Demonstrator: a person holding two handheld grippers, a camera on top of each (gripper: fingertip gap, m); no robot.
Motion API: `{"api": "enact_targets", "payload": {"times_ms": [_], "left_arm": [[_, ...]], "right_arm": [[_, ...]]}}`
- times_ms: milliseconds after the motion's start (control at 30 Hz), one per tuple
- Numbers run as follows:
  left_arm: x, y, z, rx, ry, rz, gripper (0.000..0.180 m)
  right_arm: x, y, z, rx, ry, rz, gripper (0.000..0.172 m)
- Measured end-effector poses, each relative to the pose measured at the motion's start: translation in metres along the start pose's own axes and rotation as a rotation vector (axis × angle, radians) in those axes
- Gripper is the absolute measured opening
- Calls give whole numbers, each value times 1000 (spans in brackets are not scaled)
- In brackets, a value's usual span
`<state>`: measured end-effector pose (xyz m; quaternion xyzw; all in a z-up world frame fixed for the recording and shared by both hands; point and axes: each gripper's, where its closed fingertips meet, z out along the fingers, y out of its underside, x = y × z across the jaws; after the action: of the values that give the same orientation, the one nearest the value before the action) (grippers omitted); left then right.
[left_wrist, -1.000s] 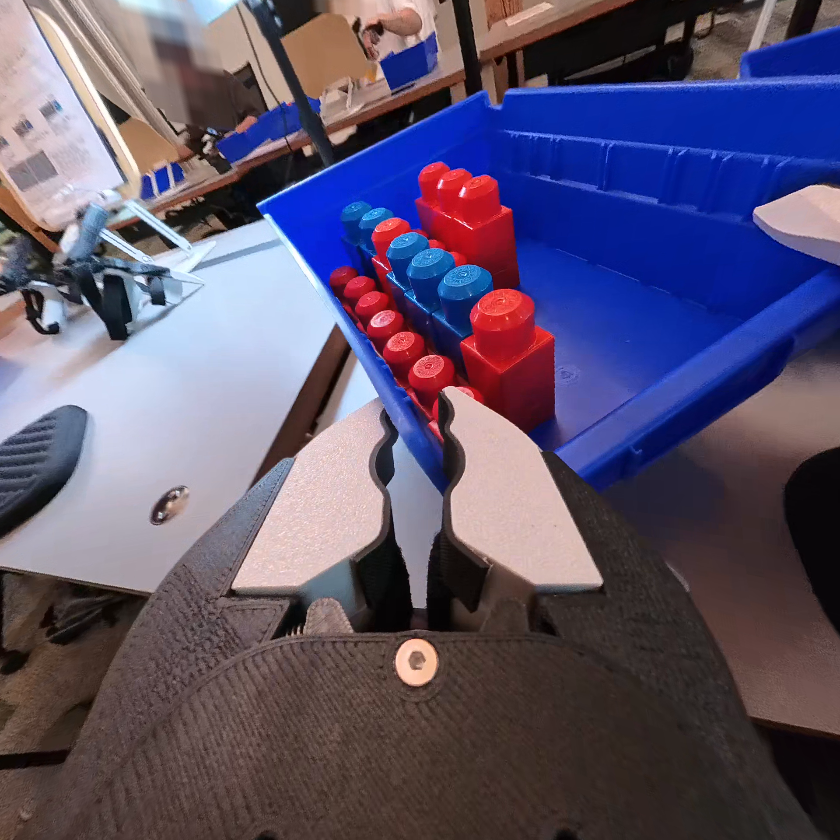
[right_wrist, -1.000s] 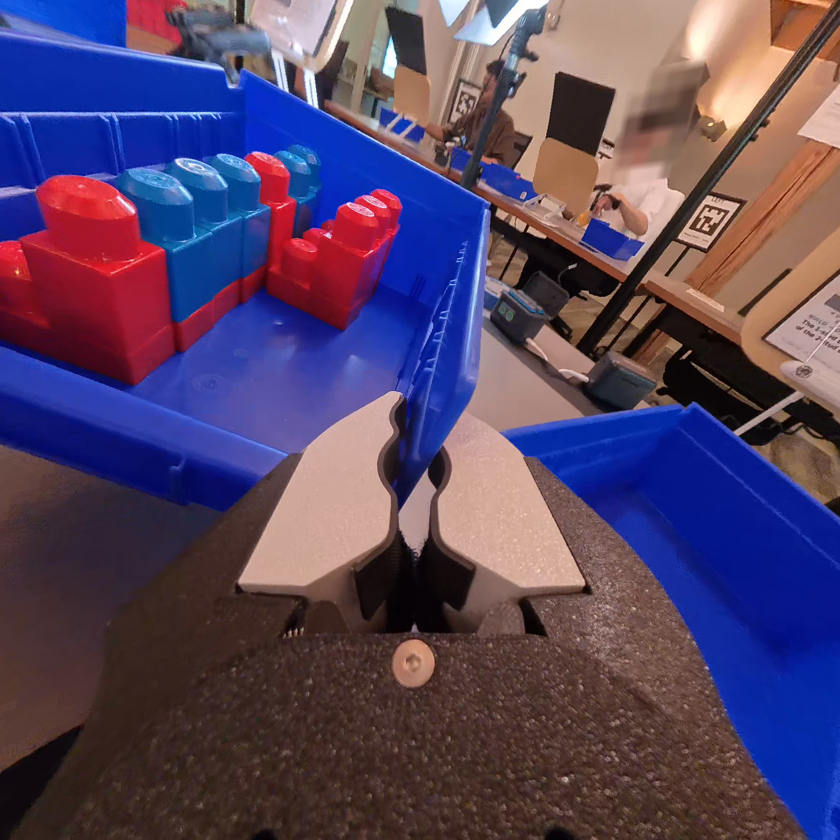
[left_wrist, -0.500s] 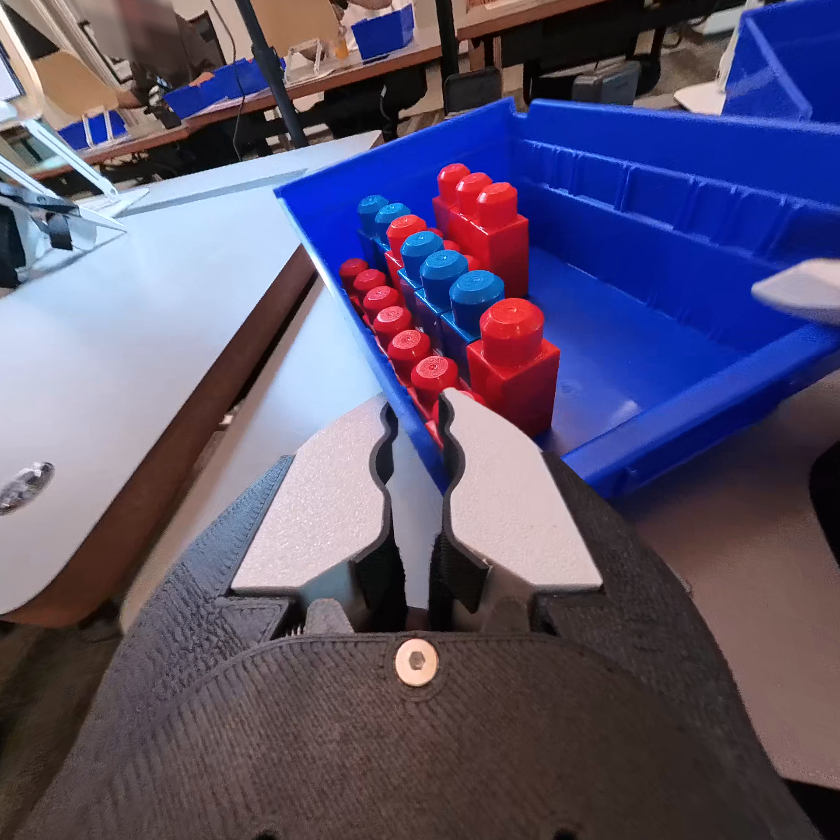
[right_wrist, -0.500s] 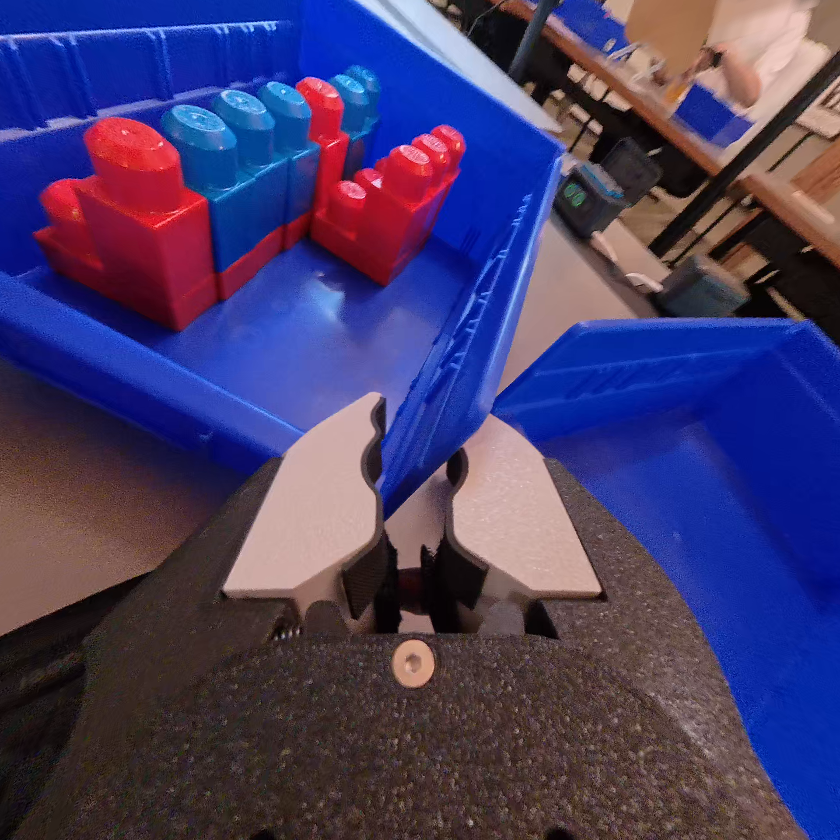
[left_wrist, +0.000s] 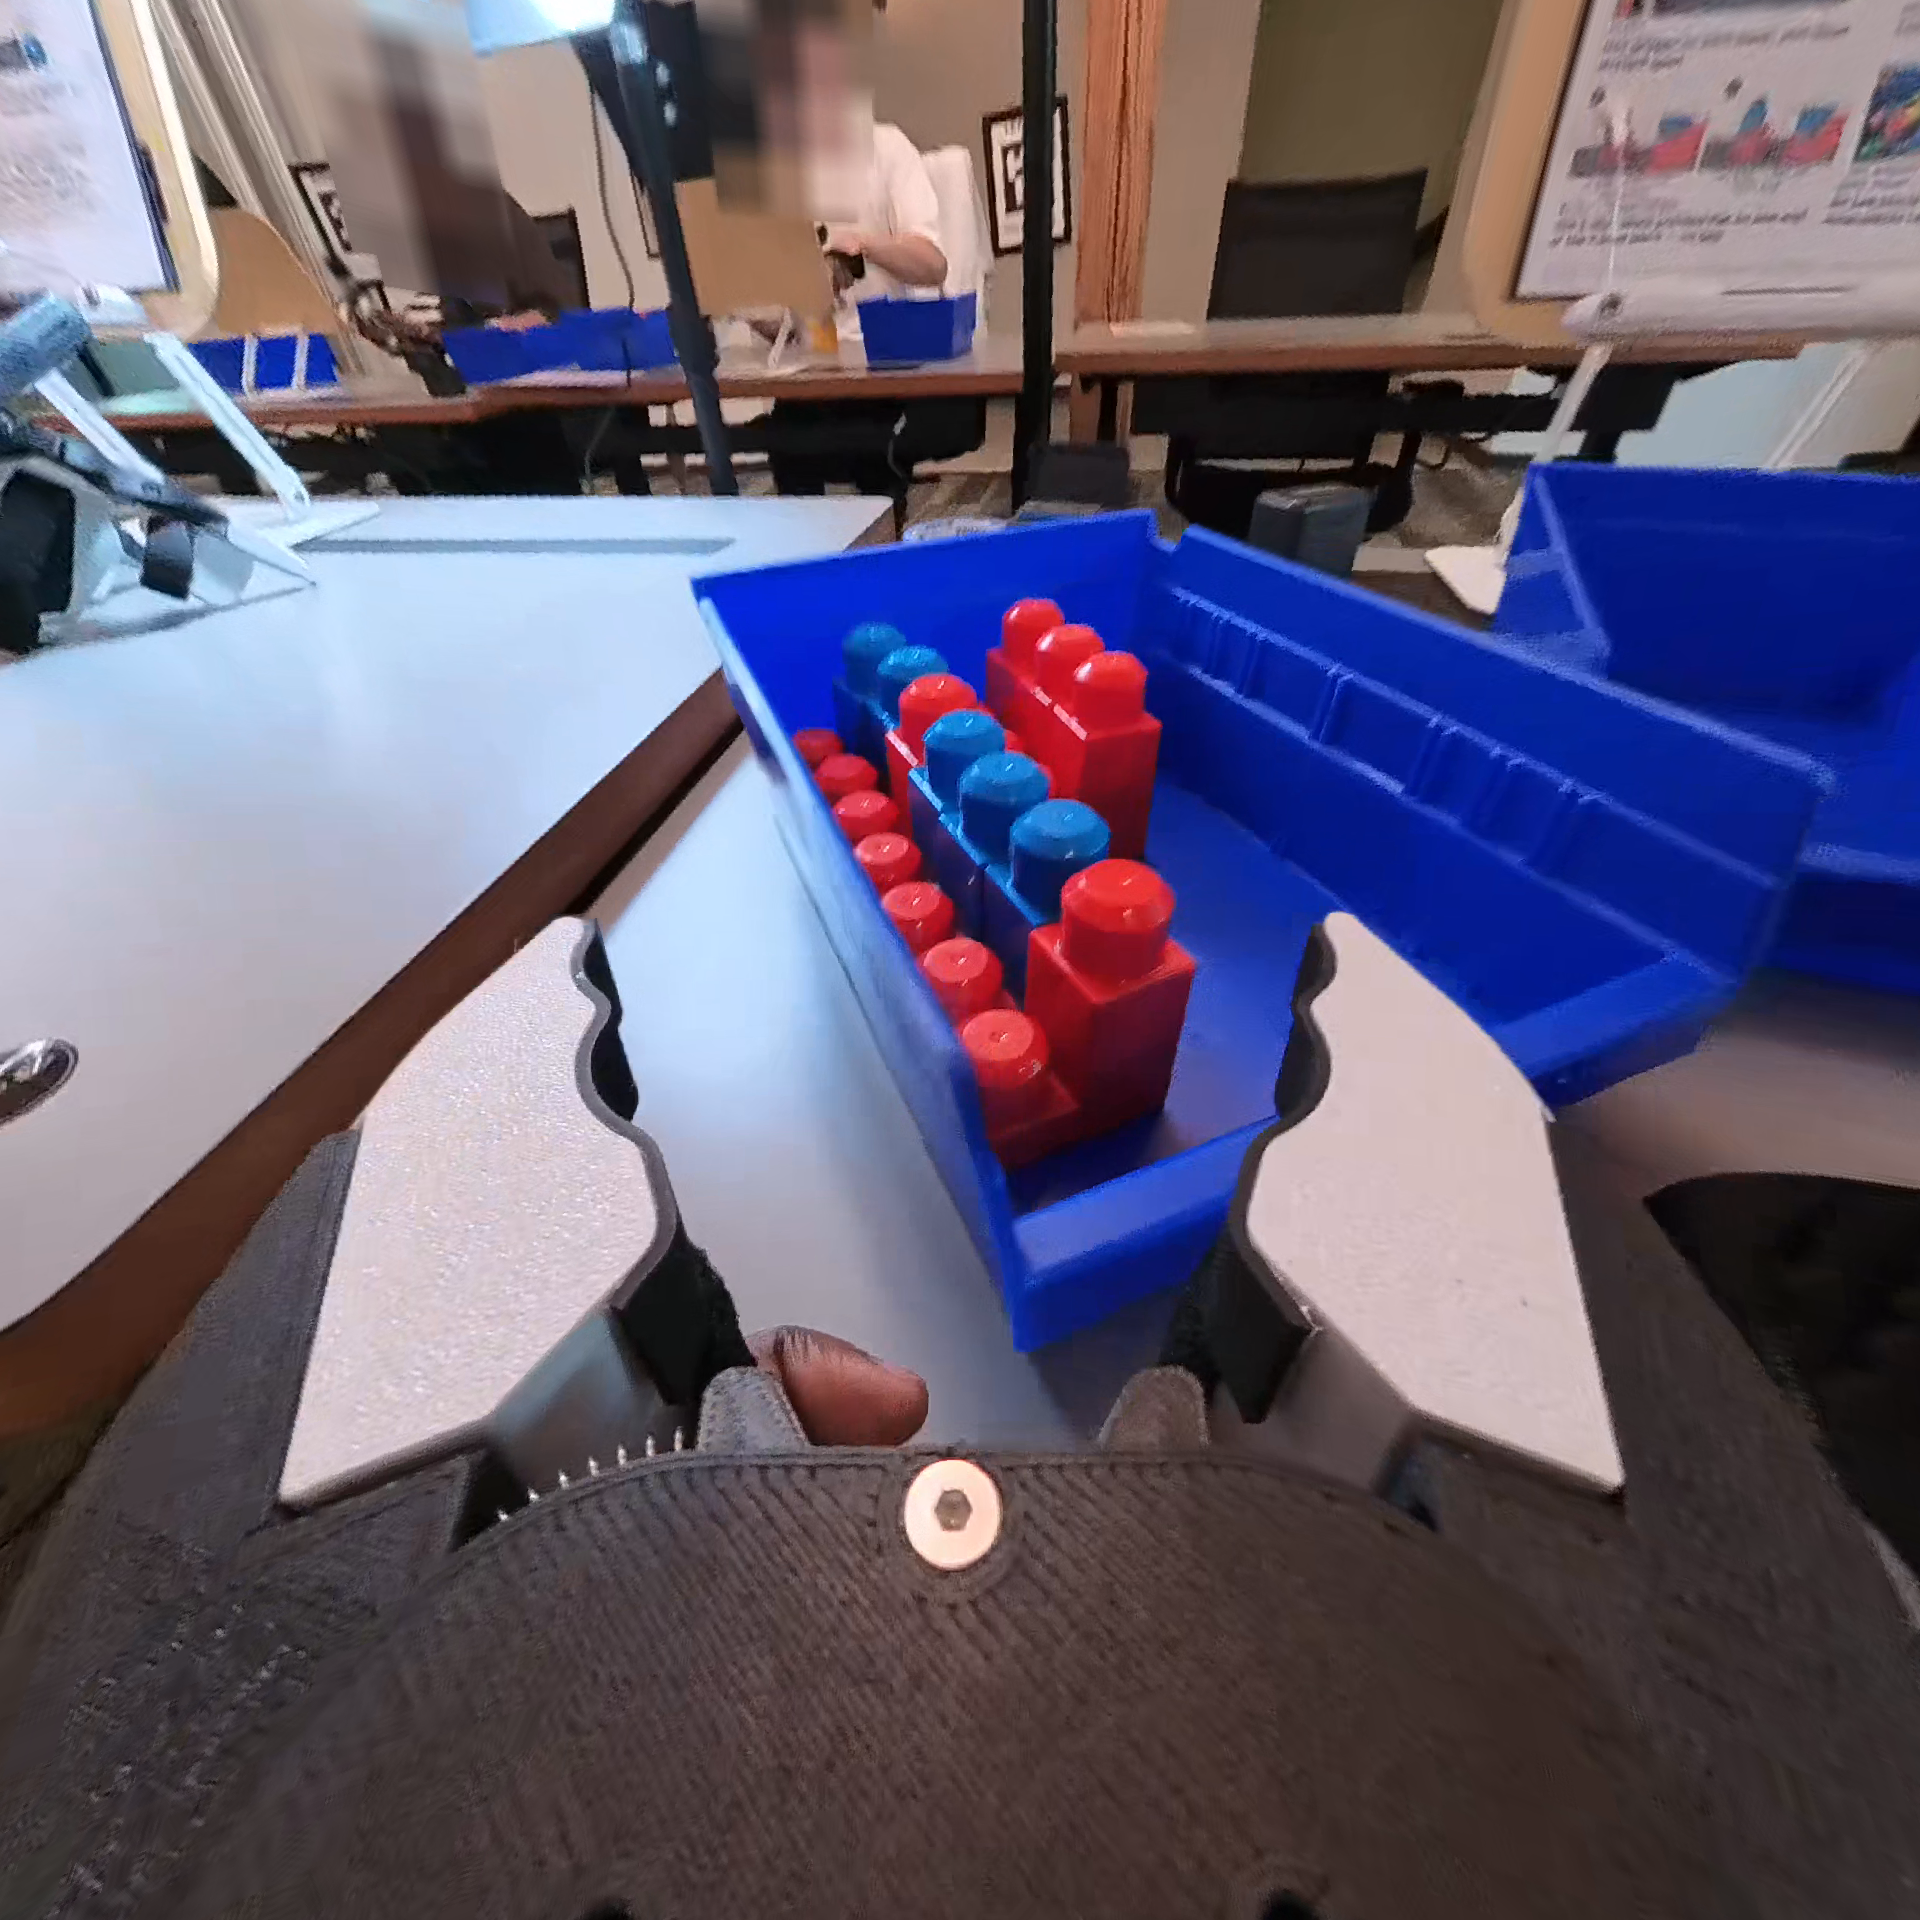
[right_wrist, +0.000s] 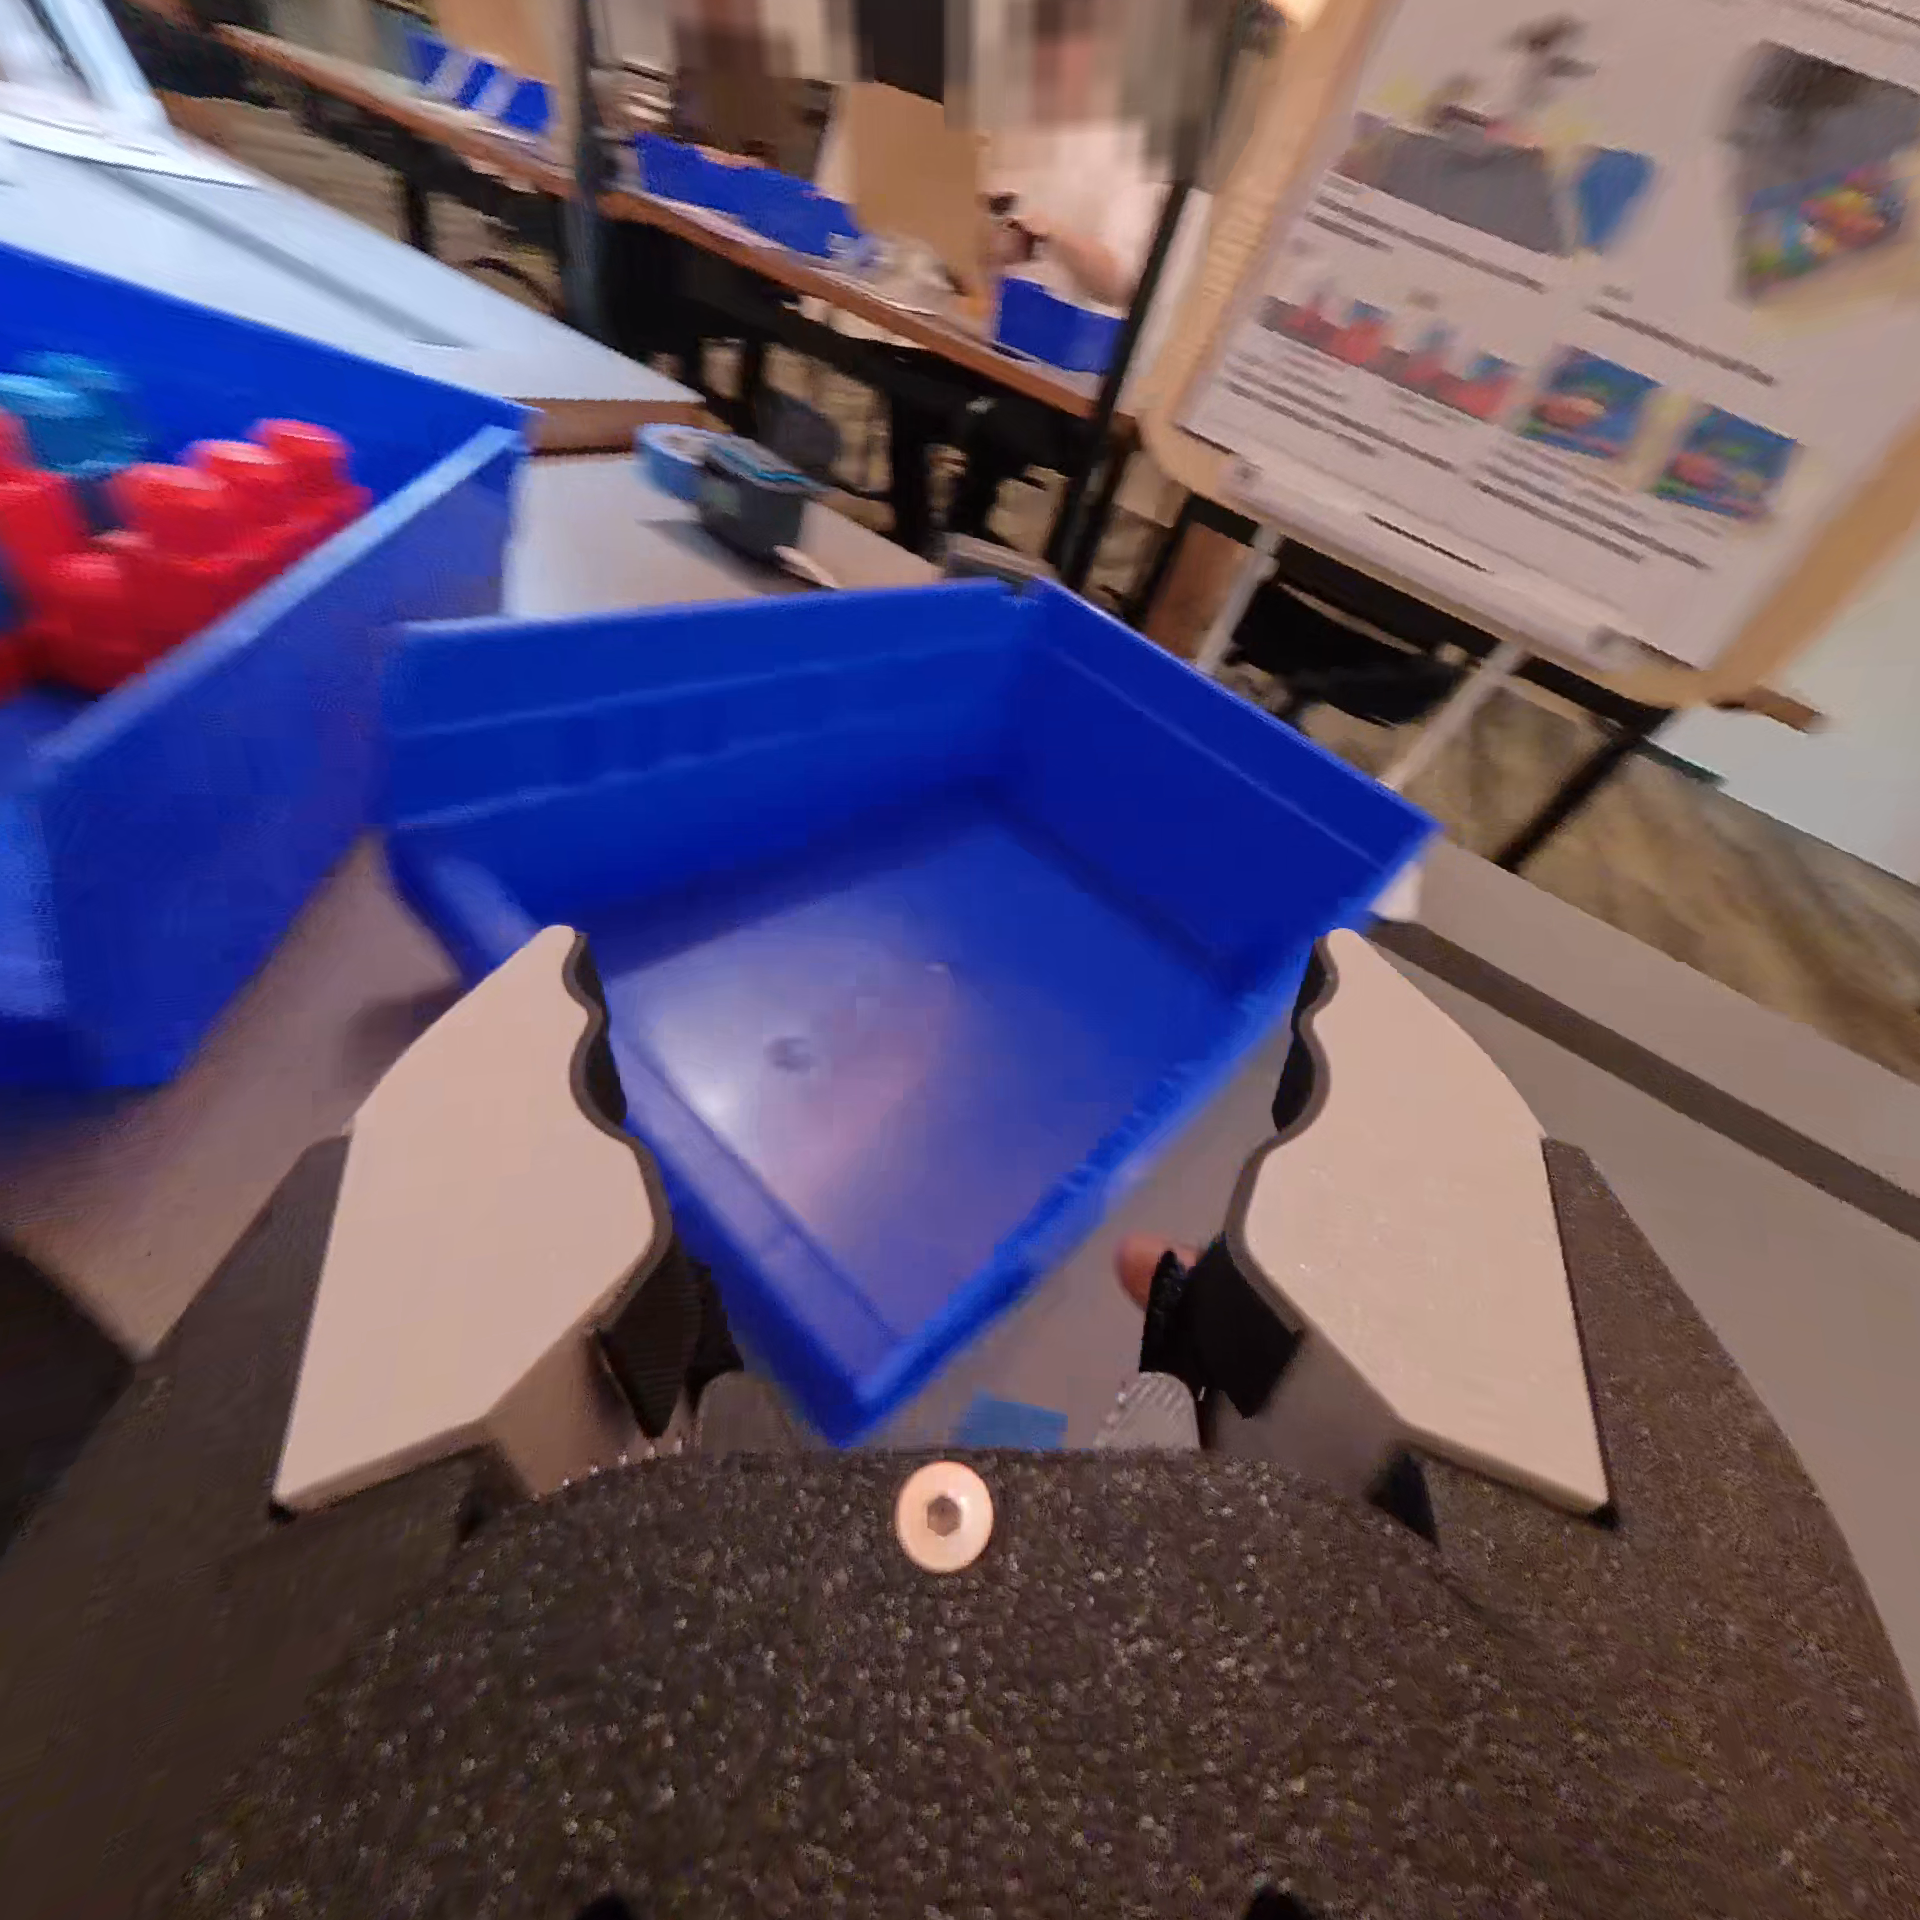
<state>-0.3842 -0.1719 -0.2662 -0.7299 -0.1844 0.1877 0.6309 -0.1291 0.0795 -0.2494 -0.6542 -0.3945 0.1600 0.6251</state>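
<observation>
In the left wrist view a blue bin (left_wrist: 1455, 790) stands on the grey table (left_wrist: 769, 1039). It holds a joined structure of red blocks (left_wrist: 1112, 997) and blue blocks (left_wrist: 1003, 790). My left gripper (left_wrist: 961, 935) is open wide. The bin's near corner lies between its fingers (left_wrist: 488, 1143), and neither pad touches it. In the right wrist view my right gripper (right_wrist: 940, 945) is open wide over an empty blue bin (right_wrist: 935, 727). The bin with the blocks (right_wrist: 208, 748) stands to its left. The empty bin also shows in the left wrist view (left_wrist: 1714, 623) at the right.
A second grey table (left_wrist: 312, 727) adjoins at the left, with a white stand and black straps (left_wrist: 156, 520) on it. A poster board (right_wrist: 1507, 364) stands at the right. Black poles (left_wrist: 675, 260) and a far table with a seated person lie behind.
Both grippers were shut on the block bin's walls, the left on its near left corner and the right on its right wall. Both have opened wide, let go and drawn back; the right now faces the empty bin.
</observation>
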Motion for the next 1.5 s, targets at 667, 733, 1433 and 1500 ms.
{"api": "enact_targets", "payload": {"times_ms": [667,733,1433,1500], "left_arm": [[169,-25,-2,20,392,84,92],[197,-13,6,-45,447,107,87],[291,5,55,-222,431,320,12],[305,-7,54,-183,444,330,13]], "right_arm": [[58,102,-37,-586,-15,-36,15],[62,105,-46,-599,-17,-38,13],[85,103,-81,-457,49,-42,11],[100,97,-89,-432,84,-37,11]]}}
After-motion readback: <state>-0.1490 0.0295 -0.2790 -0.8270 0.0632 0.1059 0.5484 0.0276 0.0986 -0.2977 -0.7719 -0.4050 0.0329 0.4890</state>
